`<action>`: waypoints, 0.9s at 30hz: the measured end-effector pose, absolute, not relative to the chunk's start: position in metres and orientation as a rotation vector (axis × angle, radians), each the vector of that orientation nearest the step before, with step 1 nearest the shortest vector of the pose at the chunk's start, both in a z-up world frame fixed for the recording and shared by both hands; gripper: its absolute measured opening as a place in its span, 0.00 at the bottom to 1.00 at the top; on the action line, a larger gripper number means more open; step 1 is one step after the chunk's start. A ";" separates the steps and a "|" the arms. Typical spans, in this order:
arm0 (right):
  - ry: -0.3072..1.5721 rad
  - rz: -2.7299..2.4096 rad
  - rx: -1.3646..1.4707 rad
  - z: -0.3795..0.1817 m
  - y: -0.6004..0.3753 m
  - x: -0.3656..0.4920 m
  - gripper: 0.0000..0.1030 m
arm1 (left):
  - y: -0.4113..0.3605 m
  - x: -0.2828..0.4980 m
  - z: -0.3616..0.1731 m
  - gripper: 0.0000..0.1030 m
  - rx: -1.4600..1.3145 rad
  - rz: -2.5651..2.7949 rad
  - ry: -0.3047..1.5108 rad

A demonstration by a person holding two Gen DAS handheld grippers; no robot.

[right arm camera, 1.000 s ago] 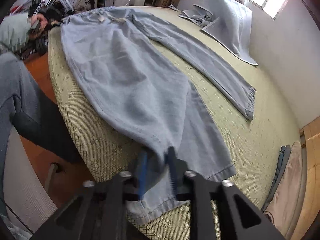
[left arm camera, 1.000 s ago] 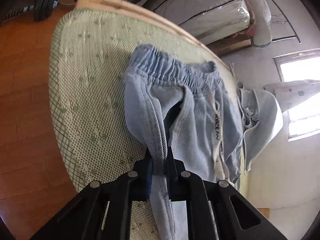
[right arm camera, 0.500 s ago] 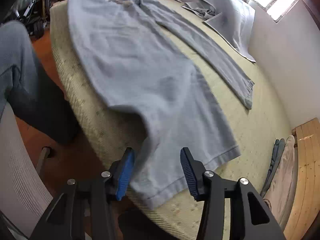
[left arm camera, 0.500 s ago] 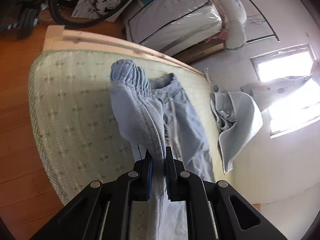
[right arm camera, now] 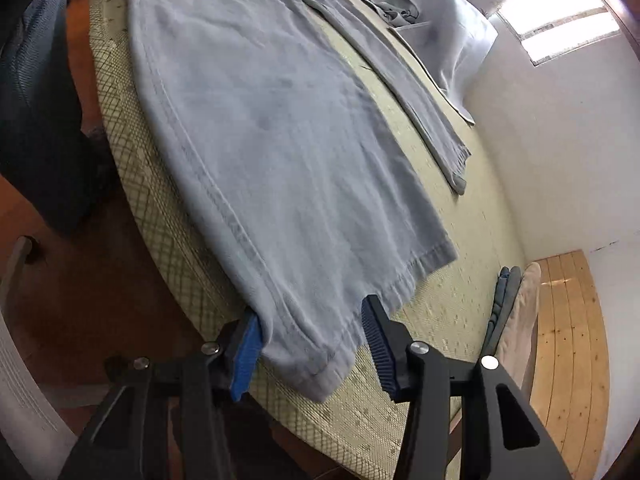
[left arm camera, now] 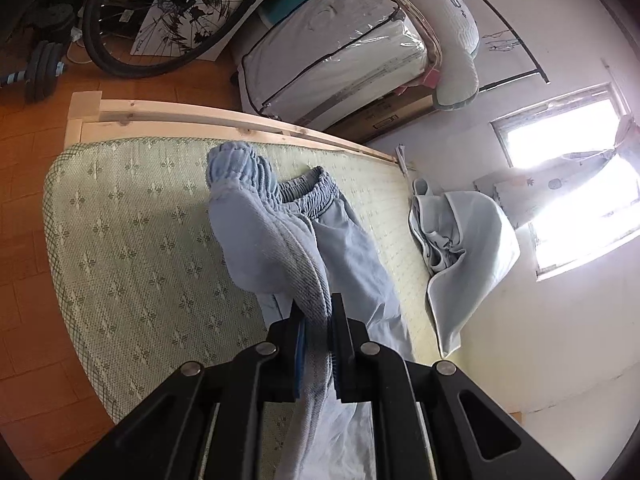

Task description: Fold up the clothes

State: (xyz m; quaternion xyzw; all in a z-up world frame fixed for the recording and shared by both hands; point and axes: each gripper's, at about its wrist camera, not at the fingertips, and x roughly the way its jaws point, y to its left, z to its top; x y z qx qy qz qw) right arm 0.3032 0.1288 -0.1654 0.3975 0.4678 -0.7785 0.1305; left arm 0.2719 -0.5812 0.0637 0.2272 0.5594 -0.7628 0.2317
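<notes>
Trousers (right arm camera: 280, 140) in pale blue denim lie spread along the green woven mat (left arm camera: 132, 248) of the bed, waistband toward the wooden bed rail (left arm camera: 240, 130) and the two legs running down to the foot end. I have the left gripper (left arm camera: 318, 340) clamped on the side seam just below the elastic waistband (left arm camera: 308, 196), and that corner hangs lifted off the mat in a drooping fold while the rest of the waist lies flat beside it.

At the other end, my right gripper (right arm camera: 310, 344) has its jaws apart, straddling the hem (right arm camera: 320, 360) of the nearer leg where it hangs over the mat's edge. The blue pads (right arm camera: 246, 350) stand on either side of the cloth; the left one looks to brush it, but neither presses it.

As I read it, I am on the first fold, bringing the near leg over onto the far leg (right arm camera: 420, 112), and I am halfway through taking hold: the top is secured, the bottom is not. The next move calls for closing the right jaws on the hem, deep enough to catch both layers, then lifting both ends together so the seam stays taut. A second blue garment (left arm camera: 464, 252) heaped by the wall sits near the landing line, so I should keep clear of it.
</notes>
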 end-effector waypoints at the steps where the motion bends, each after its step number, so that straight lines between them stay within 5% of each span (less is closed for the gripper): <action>1: 1.385 -2.264 1.135 -0.166 0.131 0.305 0.50 | -0.581 0.272 0.064 0.09 0.625 -2.098 1.533; 11: 1.367 -2.244 1.107 -0.170 0.148 0.302 0.48 | -0.582 0.269 0.058 0.09 0.640 -2.086 1.506; 17: 1.263 -2.100 1.187 -0.170 0.148 0.296 0.20 | -0.580 0.268 0.053 0.09 0.646 -2.070 1.494; 27: 1.280 -2.038 1.211 -0.158 0.150 0.289 0.12 | -0.580 0.267 0.058 0.09 0.664 -2.071 1.487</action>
